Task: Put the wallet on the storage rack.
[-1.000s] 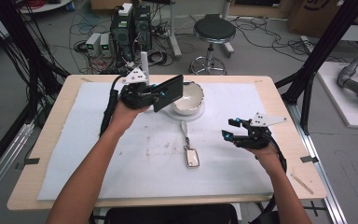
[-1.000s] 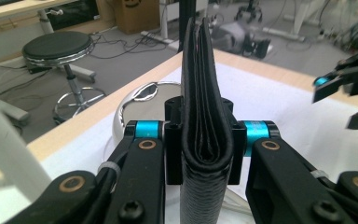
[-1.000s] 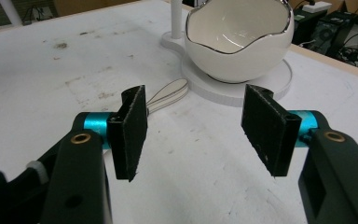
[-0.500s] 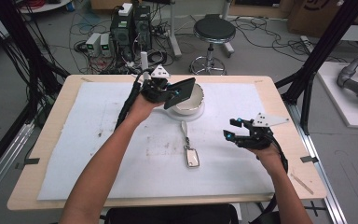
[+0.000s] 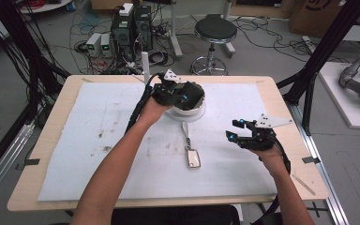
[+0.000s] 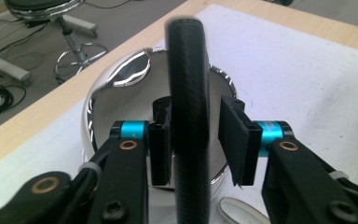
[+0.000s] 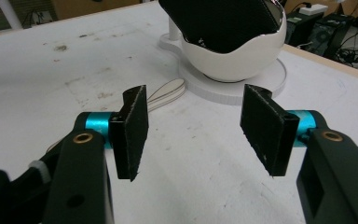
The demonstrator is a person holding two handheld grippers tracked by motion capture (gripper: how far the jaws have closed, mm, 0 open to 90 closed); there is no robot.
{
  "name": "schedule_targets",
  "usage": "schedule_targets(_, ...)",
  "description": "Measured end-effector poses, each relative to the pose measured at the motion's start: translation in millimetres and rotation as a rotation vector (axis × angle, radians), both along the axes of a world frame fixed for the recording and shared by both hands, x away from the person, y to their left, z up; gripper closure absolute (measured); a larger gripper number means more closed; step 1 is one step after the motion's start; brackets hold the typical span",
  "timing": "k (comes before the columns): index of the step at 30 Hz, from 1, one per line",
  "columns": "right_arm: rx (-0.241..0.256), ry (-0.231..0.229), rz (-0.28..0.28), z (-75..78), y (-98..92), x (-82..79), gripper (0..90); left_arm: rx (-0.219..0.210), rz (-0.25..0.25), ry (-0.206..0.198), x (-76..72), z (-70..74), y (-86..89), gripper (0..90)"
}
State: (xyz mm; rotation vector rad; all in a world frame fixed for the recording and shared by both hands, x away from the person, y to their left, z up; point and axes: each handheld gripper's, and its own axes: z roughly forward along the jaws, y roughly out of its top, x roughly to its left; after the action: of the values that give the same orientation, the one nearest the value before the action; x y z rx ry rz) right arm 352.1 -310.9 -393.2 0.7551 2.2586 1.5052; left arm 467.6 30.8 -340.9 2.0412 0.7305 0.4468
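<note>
A black flat case (image 6: 189, 84) stands on edge inside the white bowl (image 5: 198, 107), which sits on a round white base at the table's far middle. My left gripper (image 5: 183, 96) is at the bowl's rim with the case between its jaws. One pad (image 6: 161, 149) touches the case; the other pad (image 6: 235, 140) stands a little off it. My right gripper (image 5: 232, 132) hovers open and holds nothing over the white mat at the right. In the right gripper view, the bowl (image 7: 233, 58) and the case (image 7: 219, 21) lie ahead of the right gripper (image 7: 193, 135).
A key fob (image 5: 193, 158) with a pale strap (image 5: 186, 131) lies on the mat (image 5: 89, 140) in front of the bowl, between the two hands. A white post (image 5: 145, 63) rises at the table's far edge. A stool and cables sit beyond the table.
My left gripper carried the black case rightward to the bowl and lowered it in; its jaws have eased off the case. The right gripper stayed in place.
</note>
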Motion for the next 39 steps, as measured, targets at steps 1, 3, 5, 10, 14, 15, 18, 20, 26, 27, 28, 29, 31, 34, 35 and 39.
schedule_targets(1,0.000,0.000,0.000,0.0,0.0,0.0,43.0,0.000,0.000,0.000,0.0,0.0,0.0,66.7)
schedule_targets(3,0.002,-0.005,-0.003,-0.1,-1.1,-0.1,43.2,0.009,-0.010,0.007,-0.2,-3.8,0.9,68.9)
schedule_targets(5,0.006,-0.001,-0.007,0.4,-2.0,-0.8,43.2,0.021,-0.012,0.007,-1.0,-8.5,0.4,68.7)
schedule_targets(10,0.002,0.001,-0.011,0.1,-1.7,-0.5,43.1,0.067,-0.036,-0.029,-1.9,-9.0,-0.2,77.7)
schedule_targets(14,0.005,0.005,-0.008,-0.7,-1.3,-0.6,43.1,0.098,-0.094,-0.087,0.4,0.5,3.2,78.3)
schedule_targets(15,0.004,0.009,-0.005,-0.9,-1.0,-0.7,43.1,0.108,-0.115,-0.105,1.0,3.7,4.2,78.2)
schedule_targets(18,0.004,0.003,-0.003,-1.1,-0.7,-0.3,43.1,0.136,-0.149,-0.142,3.3,12.6,7.2,78.2)
schedule_targets(20,0.006,0.010,-0.004,-1.0,-0.8,-0.5,43.1,0.174,-0.170,-0.154,6.0,18.8,8.7,78.2)
schedule_targets(26,0.013,0.010,-0.011,-0.8,-3.4,-0.5,43.1,0.267,-0.253,-0.179,13.5,28.9,10.0,78.2)
schedule_targets(27,0.015,0.012,-0.011,-0.9,-3.6,-0.5,43.1,0.267,-0.253,-0.179,13.5,28.9,10.0,78.2)
schedule_targets(28,0.015,0.013,-0.012,-0.9,-3.8,-0.6,43.1,0.308,-0.272,-0.191,14.2,30.0,8.2,78.2)
schedule_targets(29,0.015,0.013,-0.012,-0.9,-3.8,-0.6,43.1,0.308,-0.272,-0.191,14.2,30.0,8.2,78.2)
schedule_targets(31,0.015,0.009,-0.013,-0.9,-4.2,-0.5,43.2,0.336,-0.283,-0.208,15.6,29.9,5.6,78.2)
schedule_targets(34,0.016,0.011,-0.013,-1.0,-4.5,-0.7,43.3,0.372,-0.312,-0.211,19.2,25.5,0.0,78.1)
schedule_targets(35,0.014,0.008,-0.013,-1.0,-4.8,-0.7,43.3,0.372,-0.312,-0.211,19.2,25.5,0.0,78.1)
schedule_targets(39,0.017,0.005,-0.015,-0.9,-6.2,-1.7,43.7,0.404,-0.311,-0.194,22.9,17.8,-5.0,77.9)
